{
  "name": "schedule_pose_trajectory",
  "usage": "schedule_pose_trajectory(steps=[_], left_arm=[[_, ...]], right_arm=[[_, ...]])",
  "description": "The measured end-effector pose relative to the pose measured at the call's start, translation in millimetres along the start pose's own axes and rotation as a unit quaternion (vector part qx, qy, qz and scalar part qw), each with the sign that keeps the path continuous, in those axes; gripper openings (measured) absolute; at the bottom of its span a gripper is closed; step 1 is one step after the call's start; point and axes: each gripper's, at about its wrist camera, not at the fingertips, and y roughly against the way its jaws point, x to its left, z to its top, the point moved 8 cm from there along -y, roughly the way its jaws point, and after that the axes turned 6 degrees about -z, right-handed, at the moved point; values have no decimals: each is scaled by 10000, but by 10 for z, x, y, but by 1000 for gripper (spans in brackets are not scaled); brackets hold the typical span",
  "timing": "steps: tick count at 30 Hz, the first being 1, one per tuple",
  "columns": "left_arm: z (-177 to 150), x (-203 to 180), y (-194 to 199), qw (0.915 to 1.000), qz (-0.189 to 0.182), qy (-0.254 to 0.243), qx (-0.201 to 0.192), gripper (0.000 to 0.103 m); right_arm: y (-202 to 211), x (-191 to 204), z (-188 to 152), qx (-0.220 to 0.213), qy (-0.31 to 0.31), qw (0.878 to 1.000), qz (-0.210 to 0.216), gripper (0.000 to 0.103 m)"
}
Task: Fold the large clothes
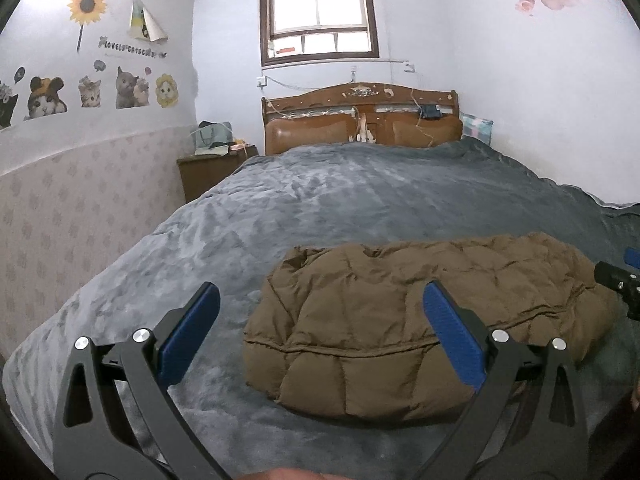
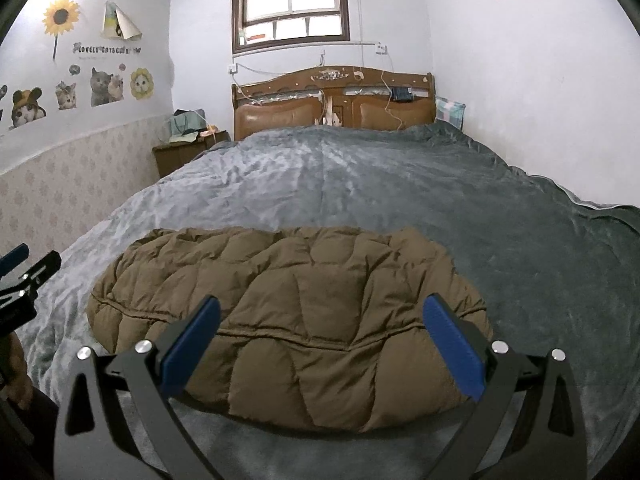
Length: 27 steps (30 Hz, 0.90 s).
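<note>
A brown quilted puffer jacket [image 1: 420, 320] lies folded into a compact bundle on the grey bed cover [image 1: 320, 200]; it also shows in the right wrist view [image 2: 296, 320]. My left gripper [image 1: 320, 300] is open and empty, held just above the near left part of the jacket. My right gripper [image 2: 320, 308] is open and empty, held over the near edge of the jacket. The right gripper's tip shows at the right edge of the left wrist view [image 1: 624, 280]; the left gripper shows at the left edge of the right wrist view [image 2: 24, 276].
The grey cover [image 2: 400, 184] spans a large bed with a wooden headboard [image 1: 360, 120]. A wooden nightstand [image 1: 208, 168] with bags on it stands left of the bed. A pillow [image 1: 476, 126] leans at the right wall. A window [image 1: 320, 16] is above the headboard.
</note>
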Motion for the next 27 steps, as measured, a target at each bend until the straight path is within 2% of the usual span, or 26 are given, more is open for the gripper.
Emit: schedule_pose_trajectory(steps=[27], left_arm=[[-44, -50, -15, 10000, -24, 59, 48, 100]], right_arm=[[-42, 17, -45, 46, 7, 10000, 2, 101]])
